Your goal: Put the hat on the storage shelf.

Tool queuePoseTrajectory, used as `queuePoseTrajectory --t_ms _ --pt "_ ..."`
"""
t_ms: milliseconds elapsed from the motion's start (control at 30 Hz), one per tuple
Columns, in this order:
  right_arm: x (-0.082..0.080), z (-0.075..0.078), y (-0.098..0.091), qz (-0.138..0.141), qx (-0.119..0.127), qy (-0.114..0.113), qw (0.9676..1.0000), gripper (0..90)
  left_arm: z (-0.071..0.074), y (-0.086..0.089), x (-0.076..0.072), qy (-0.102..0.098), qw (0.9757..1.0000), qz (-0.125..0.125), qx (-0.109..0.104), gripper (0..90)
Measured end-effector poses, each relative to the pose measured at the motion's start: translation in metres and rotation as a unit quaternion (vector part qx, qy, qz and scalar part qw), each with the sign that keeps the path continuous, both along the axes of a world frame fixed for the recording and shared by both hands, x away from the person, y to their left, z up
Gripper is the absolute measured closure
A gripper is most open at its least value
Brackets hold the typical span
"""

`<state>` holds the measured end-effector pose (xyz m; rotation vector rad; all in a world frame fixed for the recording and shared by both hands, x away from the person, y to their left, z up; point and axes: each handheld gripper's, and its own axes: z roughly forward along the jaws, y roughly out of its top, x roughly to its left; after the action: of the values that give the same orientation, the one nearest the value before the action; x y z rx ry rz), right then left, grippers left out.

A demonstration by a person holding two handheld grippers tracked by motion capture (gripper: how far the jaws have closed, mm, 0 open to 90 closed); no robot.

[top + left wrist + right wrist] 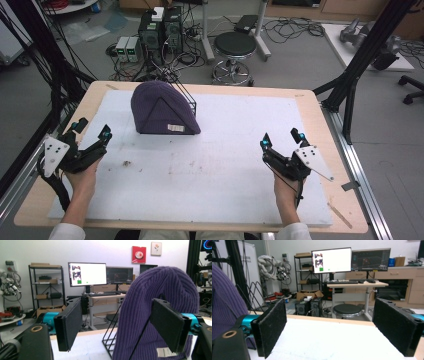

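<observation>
A purple knitted beanie point(161, 107) is draped over a black wire rack point(186, 95) at the back left of the white mat point(210, 160); a white label point(175, 128) shows at its lower edge. My left gripper point(92, 131) rests open at the mat's left edge, apart from the beanie. In the left gripper view the beanie point(160, 305) stands ahead and to the right, with the wire rack point(111, 340) under it and the jaws spread wide. My right gripper point(281, 138) is open over the mat's right side. In the right gripper view the beanie point(224, 305) is at the left edge.
The mat lies on a wooden table point(320, 125). A black frame post point(360, 55) stands off the right corner. On the floor beyond the far edge are a round stool point(234, 50) and computer towers point(160, 30) with cables.
</observation>
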<state>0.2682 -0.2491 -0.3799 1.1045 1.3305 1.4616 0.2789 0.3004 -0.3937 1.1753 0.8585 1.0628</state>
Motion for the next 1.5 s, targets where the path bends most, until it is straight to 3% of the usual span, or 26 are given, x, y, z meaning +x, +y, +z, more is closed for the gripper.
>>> queuePoseTrajectory --t_ms 333,533,667,700,767,800,833,1000,1133,1333,1500 --pt "-0.005 -0.016 -0.007 -0.007 -0.002 0.021 0.9998 11.6 -0.017 0.005 -0.007 0.02 0.9997 -0.006 -0.009 26.1" --pt "-0.008 -0.017 -0.006 -0.003 -0.01 0.009 0.9999 11.6 -0.021 0.003 -0.012 0.026 0.9995 -0.017 -0.002 25.8" --pt "-0.012 -0.03 -0.009 -0.008 -0.013 0.023 0.9996 11.6 -0.029 0.004 -0.015 0.034 0.9993 -0.015 0.0 25.8" --pt "-0.013 -0.032 -0.01 -0.011 -0.014 0.045 0.9988 11.6 -0.029 0.004 -0.015 0.034 0.9993 -0.015 0.0 25.8" --pt "-0.013 -0.034 -0.013 -0.006 -0.015 0.056 0.9983 11.6 -0.034 0.007 -0.016 0.037 0.9992 -0.011 -0.005 25.8" --pt "-0.015 -0.037 -0.014 -0.004 -0.011 0.041 0.9991 11.6 -0.035 0.008 -0.016 0.04 0.9992 -0.01 -0.005 25.8" --pt "-0.017 -0.039 -0.014 -0.01 -0.01 0.04 0.9991 11.6 -0.036 0.008 -0.017 0.041 0.9991 -0.009 -0.006 25.8" --pt "-0.02 -0.05 -0.016 -0.01 -0.012 0.057 0.9983 11.6 -0.038 0.008 -0.018 0.045 0.9989 -0.009 -0.002 25.8" --pt "-0.022 -0.052 -0.014 -0.011 -0.012 0.058 0.9982 11.6 -0.041 0.007 -0.019 0.05 0.9987 -0.01 0.003 25.8" --pt "-0.024 -0.061 -0.008 -0.008 -0.03 0.089 0.9955 11.6 -0.042 0.009 -0.022 0.057 0.9983 -0.01 -0.005 25.8" --pt "-0.025 -0.062 -0.006 -0.015 -0.052 0.094 0.9941 11.6 -0.043 0.012 -0.025 0.062 0.998 -0.009 -0.012 25.8"
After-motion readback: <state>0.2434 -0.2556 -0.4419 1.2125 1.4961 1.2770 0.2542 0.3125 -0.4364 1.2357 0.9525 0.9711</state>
